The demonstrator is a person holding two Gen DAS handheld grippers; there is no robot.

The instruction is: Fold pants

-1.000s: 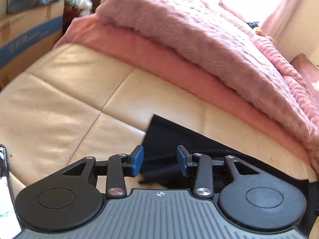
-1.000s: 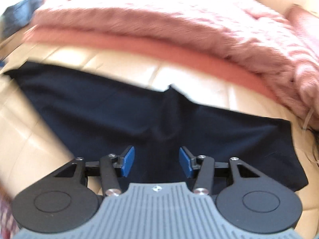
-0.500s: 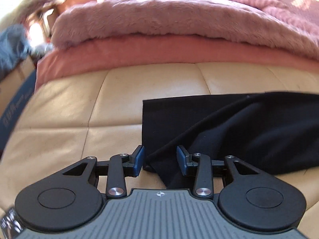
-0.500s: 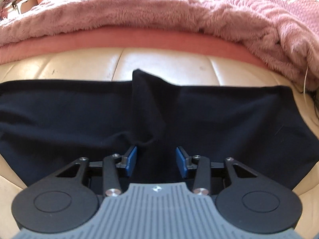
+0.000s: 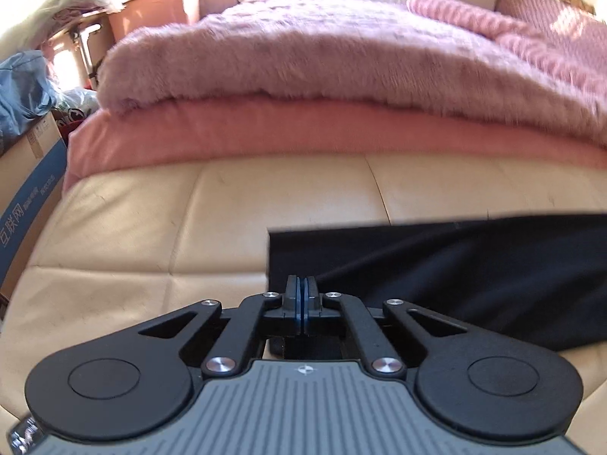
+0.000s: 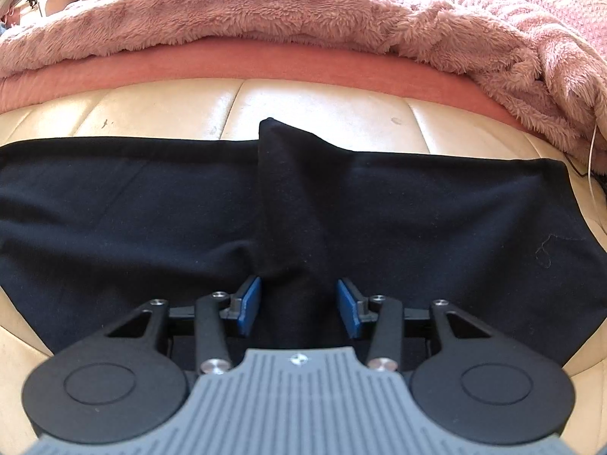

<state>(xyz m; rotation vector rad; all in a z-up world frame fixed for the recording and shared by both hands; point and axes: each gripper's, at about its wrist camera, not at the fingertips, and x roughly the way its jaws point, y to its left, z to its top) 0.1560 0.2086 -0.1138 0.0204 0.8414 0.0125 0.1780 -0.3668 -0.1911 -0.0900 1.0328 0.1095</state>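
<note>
Black pants [image 6: 398, 204] lie spread across the cream cushioned surface [image 6: 159, 110], with a raised fold running down their middle. In the left wrist view the pants [image 5: 474, 265] lie to the right, their left end near my fingers. My left gripper [image 5: 302, 295] is shut at the near corner of that end, the blue pads pressed together on the fabric edge. My right gripper [image 6: 299, 303] is open, its blue pads on either side of the raised middle fold at the near edge.
A pink fluffy blanket [image 5: 341, 64] on a salmon sheet [image 5: 265, 132] lies behind the pants. A cardboard box [image 5: 26, 189] with a blue bag stands at the left, beside an orange tub [image 5: 151, 7]. A thin white cord [image 6: 592, 151] lies at the right.
My left gripper has shut on the left end of the pants. My right gripper stays open and has settled lower around the middle fold.
</note>
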